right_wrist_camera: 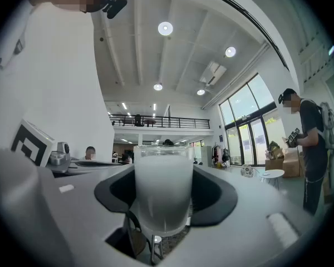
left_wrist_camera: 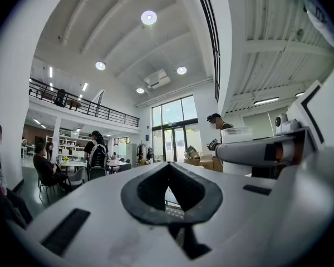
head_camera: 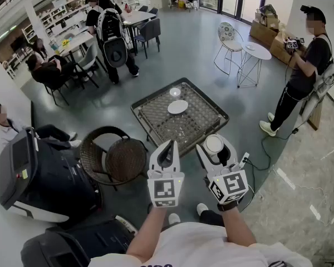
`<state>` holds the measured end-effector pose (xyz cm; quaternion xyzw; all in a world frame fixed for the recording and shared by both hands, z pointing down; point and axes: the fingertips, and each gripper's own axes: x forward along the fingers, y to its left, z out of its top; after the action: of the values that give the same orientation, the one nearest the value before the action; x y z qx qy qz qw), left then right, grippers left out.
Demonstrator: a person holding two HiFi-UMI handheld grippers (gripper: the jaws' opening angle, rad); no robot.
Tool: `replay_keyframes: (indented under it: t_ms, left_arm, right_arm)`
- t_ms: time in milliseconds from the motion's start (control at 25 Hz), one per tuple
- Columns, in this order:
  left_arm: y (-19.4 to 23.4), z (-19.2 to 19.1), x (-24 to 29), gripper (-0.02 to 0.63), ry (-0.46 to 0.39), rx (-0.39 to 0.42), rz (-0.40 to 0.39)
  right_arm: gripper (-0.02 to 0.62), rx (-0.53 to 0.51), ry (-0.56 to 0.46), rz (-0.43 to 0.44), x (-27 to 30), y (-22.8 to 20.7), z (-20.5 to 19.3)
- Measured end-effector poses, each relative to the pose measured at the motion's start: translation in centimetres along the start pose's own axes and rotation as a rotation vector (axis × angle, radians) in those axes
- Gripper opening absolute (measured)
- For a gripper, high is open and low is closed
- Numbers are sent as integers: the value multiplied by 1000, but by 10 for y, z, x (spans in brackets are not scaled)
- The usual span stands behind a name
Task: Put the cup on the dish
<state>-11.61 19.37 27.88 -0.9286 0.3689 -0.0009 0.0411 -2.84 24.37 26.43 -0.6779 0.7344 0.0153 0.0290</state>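
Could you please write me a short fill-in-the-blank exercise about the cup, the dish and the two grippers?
Of the left gripper and the right gripper, the cup is held by the ____ one.
The cup stands ____ between the fingers.
The dish on the table is ____ in colour.
Missing: right; upright; white.
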Motion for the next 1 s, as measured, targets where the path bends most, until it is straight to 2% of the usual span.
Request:
replay_keyframes:
  t_ms: [240,600,800,1000]
  left_arm:
    - [-7,-4,25,3,10,5,7]
    - [-59,1,120,3,-7,2,20]
    - [-90,-1,153,3,-34,1,57]
    - [-120,-7,166,3,-31,39,-6]
  right_arm:
    - [252,-8,-13,-2,-2,-25,1]
    - [252,37,-64,45,19,-120,8]
    - [252,4,-79,61,9,-164,8]
    - [252,49,-35,96,12,-192,-12]
